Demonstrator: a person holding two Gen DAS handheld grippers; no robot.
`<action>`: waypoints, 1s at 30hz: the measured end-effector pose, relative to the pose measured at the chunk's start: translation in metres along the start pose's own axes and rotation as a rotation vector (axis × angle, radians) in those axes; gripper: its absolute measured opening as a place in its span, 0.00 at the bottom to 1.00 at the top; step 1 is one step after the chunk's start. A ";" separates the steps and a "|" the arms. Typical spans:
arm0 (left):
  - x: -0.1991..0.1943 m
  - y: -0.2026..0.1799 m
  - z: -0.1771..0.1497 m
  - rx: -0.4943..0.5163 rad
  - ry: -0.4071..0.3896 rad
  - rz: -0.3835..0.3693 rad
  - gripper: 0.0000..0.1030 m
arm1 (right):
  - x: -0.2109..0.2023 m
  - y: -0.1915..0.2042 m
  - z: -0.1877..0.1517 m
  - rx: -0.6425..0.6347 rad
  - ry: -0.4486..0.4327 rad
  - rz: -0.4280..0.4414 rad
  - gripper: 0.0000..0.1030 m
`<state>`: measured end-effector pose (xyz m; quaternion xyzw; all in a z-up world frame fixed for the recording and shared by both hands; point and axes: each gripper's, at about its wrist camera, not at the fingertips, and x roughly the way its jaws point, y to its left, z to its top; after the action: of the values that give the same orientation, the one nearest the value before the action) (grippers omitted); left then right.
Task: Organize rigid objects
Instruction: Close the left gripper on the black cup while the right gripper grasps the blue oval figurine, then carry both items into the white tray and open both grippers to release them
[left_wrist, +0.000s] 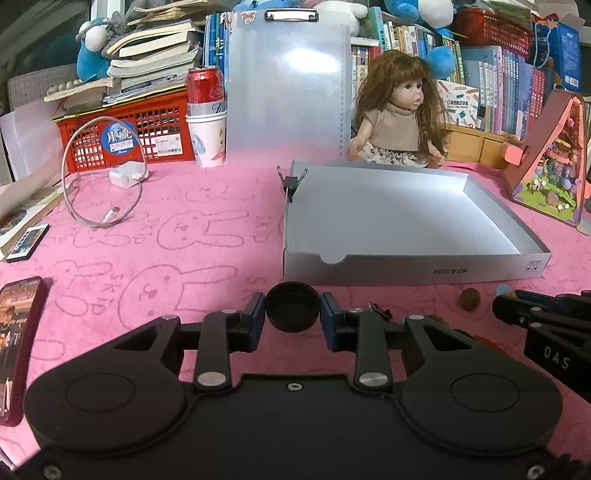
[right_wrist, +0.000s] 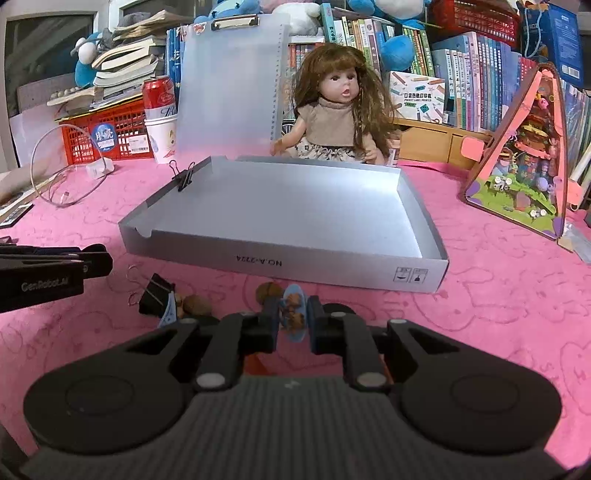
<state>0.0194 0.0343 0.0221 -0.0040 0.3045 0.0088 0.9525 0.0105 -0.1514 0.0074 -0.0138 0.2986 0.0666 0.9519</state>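
A round black cap (left_wrist: 293, 309) is pinched between the pads of the left gripper (left_wrist: 293, 314), its flat side turned away from the camera, so that it is gripped across its width, where the pads bear on opposite points of the rim. The right gripper (right_wrist: 293, 314) is closed on a thin light-blue card piece (right_wrist: 293, 313) printed with brown shapes, held on edge between the fingers; a flat piece is probably gripped this way because only its two faces give the pads a hold. Just beyond both sets of fingertips the near wall of the shallow grey box (right_wrist: 332, 269) is seen, its inside bare, which suggests that it is meant as the place where the small things are to be gathered. One binder clip (right_wrist: 183, 178) is fixed on the box's far left wall. To the left of the right fingers, on the pink cloth (right_wrist: 498, 295), a second black binder clip (right_wrist: 155, 299) and a brown nut (right_wrist: 197, 305) are left lying, and another nut (right_wrist: 267, 290) lies just ahead of the fingertips; these are judged still to be collected. Both held pieces appear ready to be carried over the near wall.
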 end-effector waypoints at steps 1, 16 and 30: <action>0.000 0.000 0.001 0.000 -0.001 -0.001 0.29 | 0.000 0.000 0.001 0.001 -0.001 0.000 0.19; 0.012 -0.020 0.034 -0.017 0.007 -0.089 0.29 | -0.001 -0.024 0.026 0.083 -0.025 -0.001 0.19; 0.075 -0.036 0.090 0.020 0.128 -0.135 0.29 | 0.043 -0.069 0.071 0.157 0.045 0.010 0.19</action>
<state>0.1332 0.0009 0.0526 -0.0155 0.3639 -0.0589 0.9294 0.0955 -0.2103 0.0402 0.0609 0.3241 0.0476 0.9428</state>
